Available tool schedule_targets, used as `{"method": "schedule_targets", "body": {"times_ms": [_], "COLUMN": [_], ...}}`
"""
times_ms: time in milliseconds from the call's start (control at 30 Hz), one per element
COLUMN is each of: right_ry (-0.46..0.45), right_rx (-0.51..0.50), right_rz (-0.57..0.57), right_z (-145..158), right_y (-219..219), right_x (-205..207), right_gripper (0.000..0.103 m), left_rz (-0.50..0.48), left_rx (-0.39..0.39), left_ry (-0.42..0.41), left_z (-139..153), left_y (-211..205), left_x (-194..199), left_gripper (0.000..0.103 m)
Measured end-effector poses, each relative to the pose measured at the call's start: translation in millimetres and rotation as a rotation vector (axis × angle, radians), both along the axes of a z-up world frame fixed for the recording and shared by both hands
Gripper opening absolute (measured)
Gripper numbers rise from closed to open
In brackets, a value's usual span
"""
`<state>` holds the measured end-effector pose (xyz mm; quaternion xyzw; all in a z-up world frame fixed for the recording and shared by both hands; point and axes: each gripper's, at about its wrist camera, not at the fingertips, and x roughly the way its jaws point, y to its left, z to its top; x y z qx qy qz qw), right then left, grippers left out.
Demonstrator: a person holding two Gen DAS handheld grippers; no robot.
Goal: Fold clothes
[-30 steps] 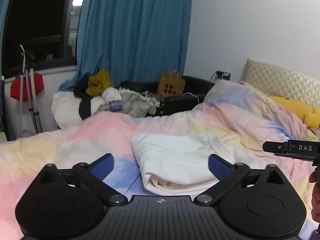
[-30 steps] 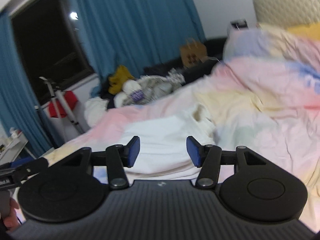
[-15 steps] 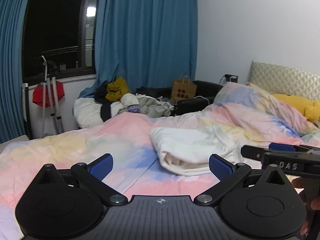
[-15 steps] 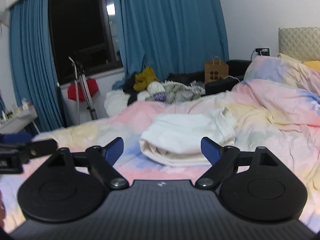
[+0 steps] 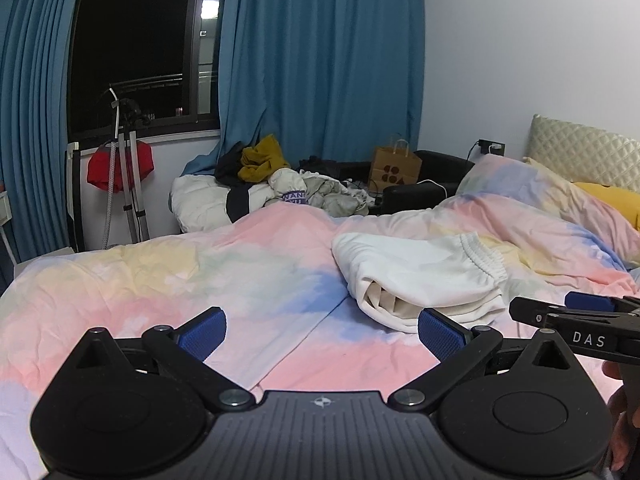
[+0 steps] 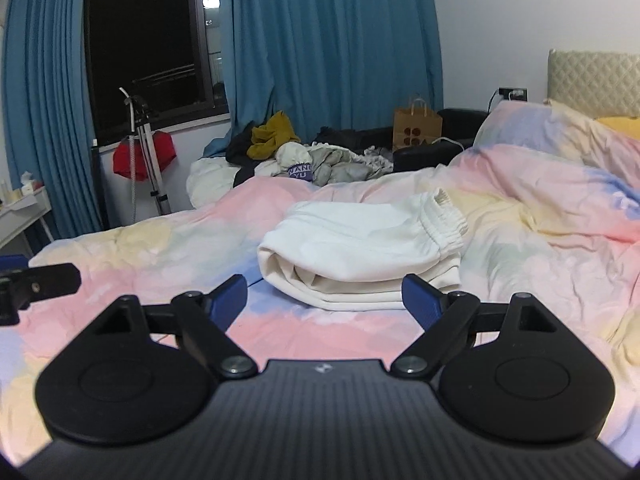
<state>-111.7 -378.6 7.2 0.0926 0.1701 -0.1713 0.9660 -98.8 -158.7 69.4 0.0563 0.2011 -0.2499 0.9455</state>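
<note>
1. The white garment (image 6: pixel 360 244) lies folded into a compact bundle on the bed (image 6: pixel 140 264), at the centre of the right wrist view and right of centre in the left wrist view. Its stacked layers show at the near edge and its elastic band points toward the right of the frame.
2. The left gripper (image 5: pixel 322 332) hangs over the pastel duvet at the lower middle of its frame with its jaws wide apart and nothing between them. The garment sits just beyond its right-hand finger.
3. The right gripper (image 6: pixel 324 300) is low in its own frame, jaws likewise spread and empty, with the bundle straight ahead of the gap.
4. Neither gripper touches the cloth.
5. My judgement is that this one piece already lies as the task wants it: layered, roughly squared and at rest.
6. A heap of loose clothes (image 5: pixel 280 192) sits past the far edge of the bed, at the middle of the frame below the blue curtain (image 5: pixel 320 60).
7. Whether that heap belongs to the job cannot be told. If it does, folding remains; if not, the visible work looks complete.
</note>
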Motion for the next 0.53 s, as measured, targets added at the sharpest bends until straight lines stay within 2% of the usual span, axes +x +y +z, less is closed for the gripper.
{"method": "schedule_targets", "body": {"times_ms": [533], "right_ry": [0.011], "right_rx": [0.024], "right_rz": [-0.006], "right_z": [-0.1], "right_y": [-4.8], "right_x": [-1.7], "right_gripper": [0.086], "left_rz": [0.013], "left_rx": [0.013], "left_ry": [0.002], "left_z": [3.1], "left_y": [2.9], "left_x": [-2.0], "left_gripper": [0.103]}}
